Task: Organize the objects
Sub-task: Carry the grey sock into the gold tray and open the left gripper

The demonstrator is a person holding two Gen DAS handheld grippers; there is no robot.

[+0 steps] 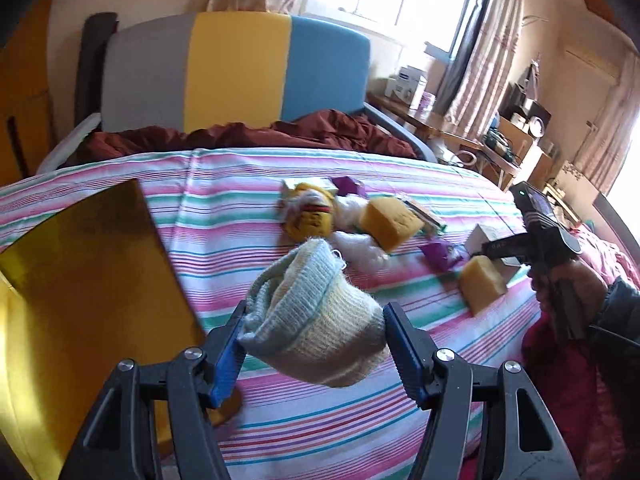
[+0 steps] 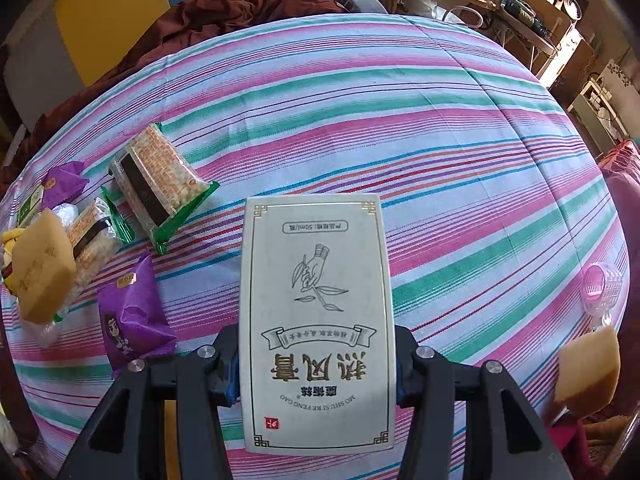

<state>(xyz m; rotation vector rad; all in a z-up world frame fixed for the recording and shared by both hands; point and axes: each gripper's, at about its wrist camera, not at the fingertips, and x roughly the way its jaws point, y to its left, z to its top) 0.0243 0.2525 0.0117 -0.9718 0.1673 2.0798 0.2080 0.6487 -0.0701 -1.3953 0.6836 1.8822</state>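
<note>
Knitwear fills the left gripper [image 1: 314,344]: a rolled cream and pale green knitted hat [image 1: 316,320] is pinched between its blue-padded jaws and held above the striped bedsheet [image 1: 400,412]. Left of the hat, a yellow board [image 1: 80,280] stands tilted at the edge of the bed. Beyond the hat lies a cluster of things on the sheet: a yellow plush toy [image 1: 310,216], a yellow sponge block [image 1: 390,222] just right of the toy, and a purple snack packet [image 1: 438,254] nearer the right side. A second sponge block [image 1: 482,284] sits further right of the hat, close to the right gripper [image 1: 490,250], which the person's right hand [image 1: 572,284] grips by the handle.

In the right wrist view, the right gripper's jaws are closed on a white carton [image 2: 318,320] printed with a hand-and-leaf drawing and Chinese characters; the carton points away from the camera over the sheet. Left of the carton lie two green-edged cracker packs [image 2: 160,188], the smaller one [image 2: 94,240] nearer the left edge, with a purple packet [image 2: 132,312] just beside the carton's lower left. A sponge block [image 2: 42,266] overlaps the smaller pack. Well right of the carton sit a pink plastic roller [image 2: 602,288] and another sponge block [image 2: 588,372].
</note>
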